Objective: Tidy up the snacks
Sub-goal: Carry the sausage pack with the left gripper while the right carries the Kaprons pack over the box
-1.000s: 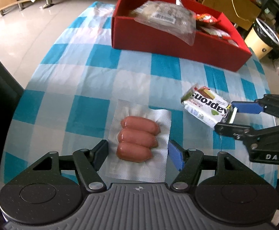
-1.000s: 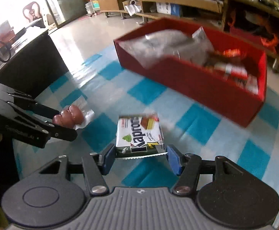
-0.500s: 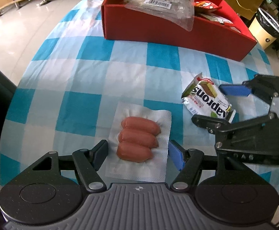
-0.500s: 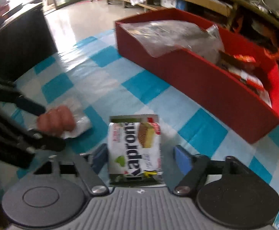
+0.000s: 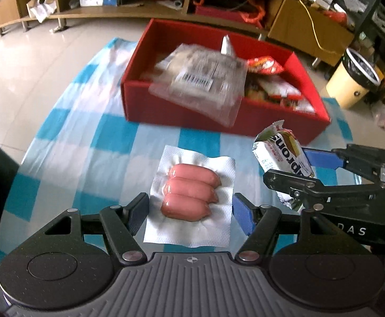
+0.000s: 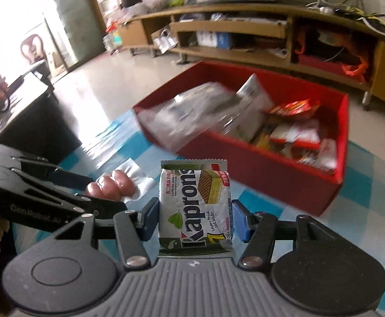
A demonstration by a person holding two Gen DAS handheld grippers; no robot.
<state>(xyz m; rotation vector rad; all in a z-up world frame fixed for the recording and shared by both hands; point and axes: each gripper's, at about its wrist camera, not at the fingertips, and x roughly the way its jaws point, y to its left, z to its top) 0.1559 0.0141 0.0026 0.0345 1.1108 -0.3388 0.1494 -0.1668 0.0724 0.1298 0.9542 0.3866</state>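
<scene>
My left gripper point(image 5: 191, 207) is shut on a clear pack of three pink sausages point(image 5: 191, 192), held above the blue-and-white checked tablecloth point(image 5: 107, 137). My right gripper point(image 6: 195, 218) is shut on a white and green Kaprons wafer pack point(image 6: 196, 203), also lifted off the cloth. The wafer pack point(image 5: 282, 153) and right gripper point(image 5: 298, 170) show at the right of the left wrist view. The sausage pack point(image 6: 113, 185) and left gripper point(image 6: 101, 191) show at the left of the right wrist view. A red box point(image 5: 181, 113) holding several snack packs stands ahead of both grippers.
A large clear bag point(image 5: 205, 79) hangs over the red box's near wall. A yellow bin point(image 5: 351, 82) stands on the floor to the right. Low wooden shelves point(image 6: 232, 34) line the far wall. A dark cabinet point(image 6: 33, 121) stands left of the table.
Both grippers have lifted their packs off the cloth and tilted up toward the red box. The right gripper has closed on the wafer pack, which lay loose between its fingers half a second ago.
</scene>
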